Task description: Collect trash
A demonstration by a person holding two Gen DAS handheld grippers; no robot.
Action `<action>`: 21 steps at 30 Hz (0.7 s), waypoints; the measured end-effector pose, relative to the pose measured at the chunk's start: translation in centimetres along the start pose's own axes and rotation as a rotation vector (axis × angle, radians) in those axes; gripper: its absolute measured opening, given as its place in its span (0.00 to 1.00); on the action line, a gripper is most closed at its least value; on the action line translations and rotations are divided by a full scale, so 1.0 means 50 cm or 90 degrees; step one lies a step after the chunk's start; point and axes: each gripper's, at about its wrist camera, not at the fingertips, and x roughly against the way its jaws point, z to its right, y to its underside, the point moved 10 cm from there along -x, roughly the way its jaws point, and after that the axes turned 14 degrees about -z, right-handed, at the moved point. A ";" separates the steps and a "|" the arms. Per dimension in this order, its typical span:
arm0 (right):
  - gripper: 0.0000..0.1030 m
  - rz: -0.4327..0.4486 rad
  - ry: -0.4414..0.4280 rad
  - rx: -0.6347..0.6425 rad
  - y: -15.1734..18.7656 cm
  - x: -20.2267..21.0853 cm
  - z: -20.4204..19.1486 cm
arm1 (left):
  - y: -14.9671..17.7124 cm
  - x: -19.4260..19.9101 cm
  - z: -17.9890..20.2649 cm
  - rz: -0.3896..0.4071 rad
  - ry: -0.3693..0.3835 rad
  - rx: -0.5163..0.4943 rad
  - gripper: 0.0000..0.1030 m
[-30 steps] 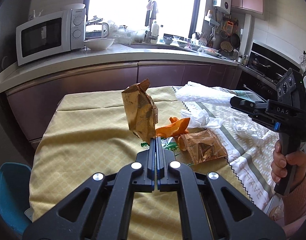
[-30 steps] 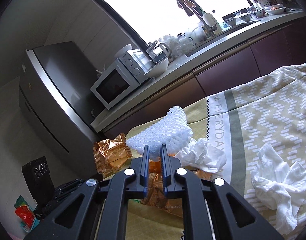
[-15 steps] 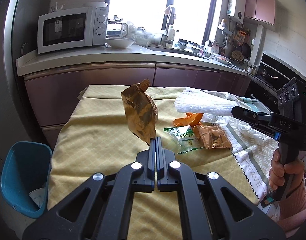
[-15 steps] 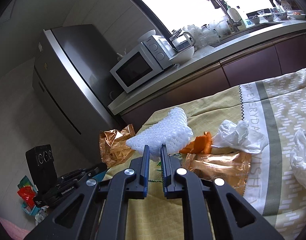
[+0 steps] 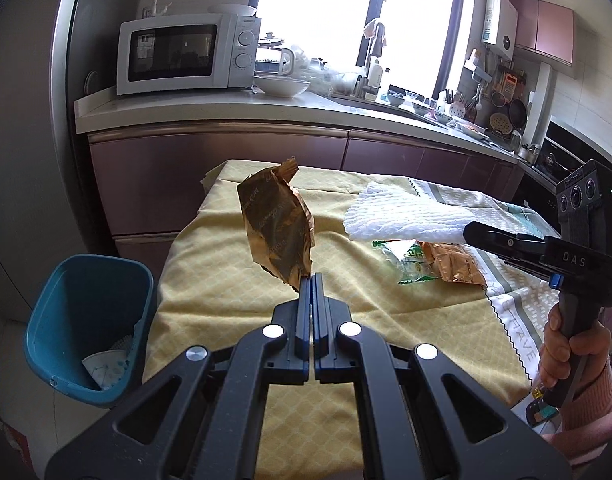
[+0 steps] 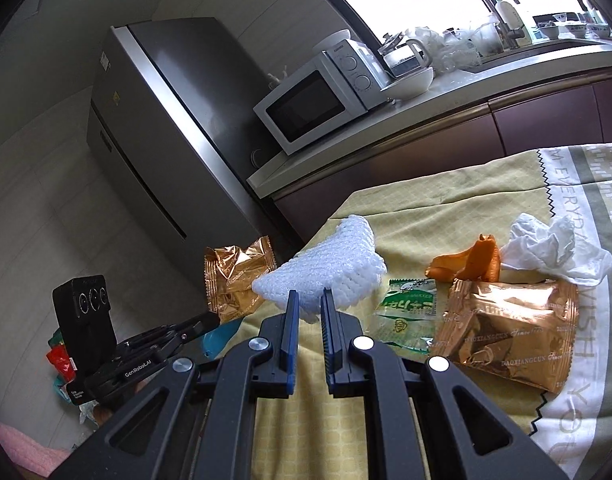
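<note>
Rubbish is partly cleared: left gripper (image 5: pixel 313 280) pinches a wrapper (image 5: pixel 277 226), right gripper (image 6: pixel 308 306) pinches foam (image 6: pixel 326 268). Bin (image 5: pixel 87 320) holds some; packets (image 6: pixel 510 324), tissue (image 6: pixel 554 248) and peel (image 6: pixel 468 264) remain on the table (image 5: pixel 209 280).

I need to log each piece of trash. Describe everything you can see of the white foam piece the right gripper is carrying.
The white foam piece is a soft-looking netted sleeve with a bumpy mesh surface, slightly curved and flattened. The right gripper is shut on its near edge, holding it off the yellow tablecloth. From the left wrist view it juts out roughly level, above the green wrapper. Nothing but the pads is seen touching it.
</note>
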 end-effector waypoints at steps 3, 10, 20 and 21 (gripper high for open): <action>0.09 -0.008 -0.006 0.006 0.002 -0.013 -0.011 | 0.004 0.009 -0.016 0.001 -0.005 0.006 0.01; 0.09 -0.027 -0.019 0.015 0.009 -0.044 -0.032 | 0.020 0.023 -0.046 0.000 -0.017 0.018 0.01; 0.09 -0.048 -0.033 0.029 0.015 -0.082 -0.060 | 0.036 0.042 -0.085 -0.002 -0.036 0.038 0.01; 0.09 -0.050 -0.034 0.030 0.015 -0.086 -0.062 | 0.037 0.043 -0.089 -0.002 -0.038 0.039 0.01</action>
